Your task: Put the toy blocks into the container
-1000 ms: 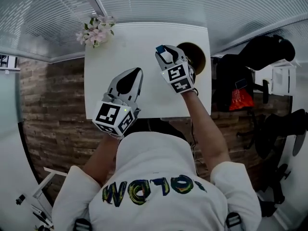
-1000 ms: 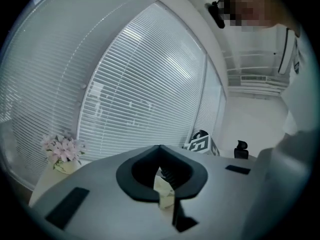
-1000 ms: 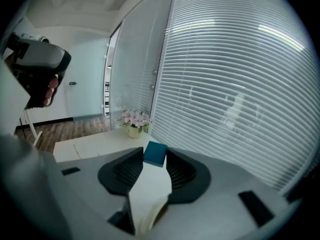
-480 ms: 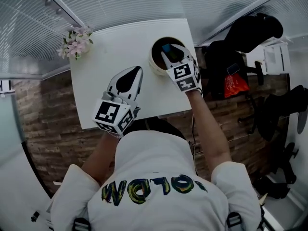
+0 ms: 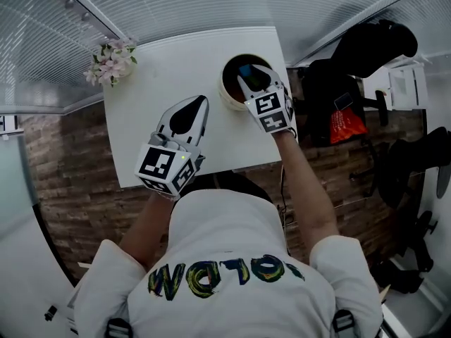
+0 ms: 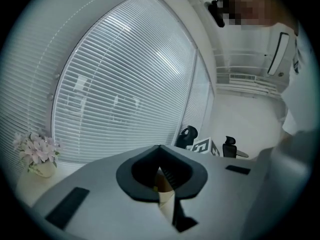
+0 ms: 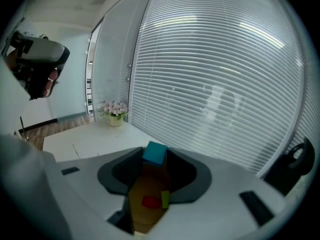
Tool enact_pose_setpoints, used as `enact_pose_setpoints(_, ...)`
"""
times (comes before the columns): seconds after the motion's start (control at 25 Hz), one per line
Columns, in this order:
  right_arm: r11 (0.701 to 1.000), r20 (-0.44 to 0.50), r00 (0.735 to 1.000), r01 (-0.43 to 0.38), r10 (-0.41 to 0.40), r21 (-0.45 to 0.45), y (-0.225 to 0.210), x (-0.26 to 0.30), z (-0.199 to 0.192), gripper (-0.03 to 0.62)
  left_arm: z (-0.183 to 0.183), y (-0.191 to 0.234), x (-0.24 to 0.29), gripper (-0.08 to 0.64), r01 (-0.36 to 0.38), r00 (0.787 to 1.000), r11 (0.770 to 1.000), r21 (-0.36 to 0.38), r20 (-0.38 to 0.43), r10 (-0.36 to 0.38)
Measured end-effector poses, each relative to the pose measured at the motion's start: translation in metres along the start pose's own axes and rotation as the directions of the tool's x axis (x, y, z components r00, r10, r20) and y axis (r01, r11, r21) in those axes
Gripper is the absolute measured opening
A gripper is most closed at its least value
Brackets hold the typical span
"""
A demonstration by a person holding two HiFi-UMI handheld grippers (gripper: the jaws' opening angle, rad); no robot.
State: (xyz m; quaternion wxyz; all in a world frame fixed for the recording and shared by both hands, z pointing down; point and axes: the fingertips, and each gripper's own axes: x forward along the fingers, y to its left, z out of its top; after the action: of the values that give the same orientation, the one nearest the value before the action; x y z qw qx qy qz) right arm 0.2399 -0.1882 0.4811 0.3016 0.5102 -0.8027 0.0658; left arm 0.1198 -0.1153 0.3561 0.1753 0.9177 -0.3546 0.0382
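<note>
- container [image 5: 224, 94] on tabletop [image 5: 176, 65], at right edge, toward far corner
- flower pot [image 5: 107, 62] at far-left corner
- two blocks [image 7: 149, 201] in container, just beside each other
- third block [image 7: 155, 153] between right gripper [image 5: 248, 73] tips, above container
- left gripper [image 5: 204, 103] over near edge, left of container

- A white rectangular tabletop [image 5: 176, 69] stands with its far edge along slatted window blinds [image 5: 183, 5], above a brick-patterned floor [image 5: 63, 160].
- A small pot of pink flowers [image 5: 109, 60] sits on the far left corner.
- A round container [image 5: 225, 97], pale at the rim and brown inside, stands upright near the far right corner, close to the right edge and well apart from the flowers.
</note>
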Motion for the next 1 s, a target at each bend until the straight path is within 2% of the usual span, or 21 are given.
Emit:
enact_pose_setpoints(0.2,0.999,0.008,1.0,-0.019,0.019,0.029,0.0,0.003,-0.004,0.161,0.001,0.005,-0.004,0.012,-0.018,1.0,1.0,-0.001,0.002,0.018)
enact_pose_setpoints(0.32,0.999,0.015,0.999,-0.029,0.028,0.04,-0.001,0.003,-0.001,0.186,0.004,0.007,-0.008,0.012,-0.032,0.999,0.999,0.0,0.007,0.032)
enact_pose_setpoints(0.48,0.999,0.039,0.999,-0.03,0.029,0.031,0.0,-0.003,0.011,0.172,0.009,0.013,-0.016,0.012,-0.053,0.998,0.999,0.001,0.017,0.053)
enact_pose_setpoints(0.72,0.997,0.14,0.988,-0.066,0.058,0.047,0.013,-0.032,0.05,0.127,0.02,0.022,-0.03,0.012,-0.089,0.995,0.996,0.002,0.043,0.089)
enact_pose_setpoints(1.0,0.986,0.294,0.948,-0.15,0.122,0.075,0.043,-0.089,0.12,0.094,0.046,0.028,-0.053,0.011,-0.109,0.99,0.994,0.005,0.094,0.108)
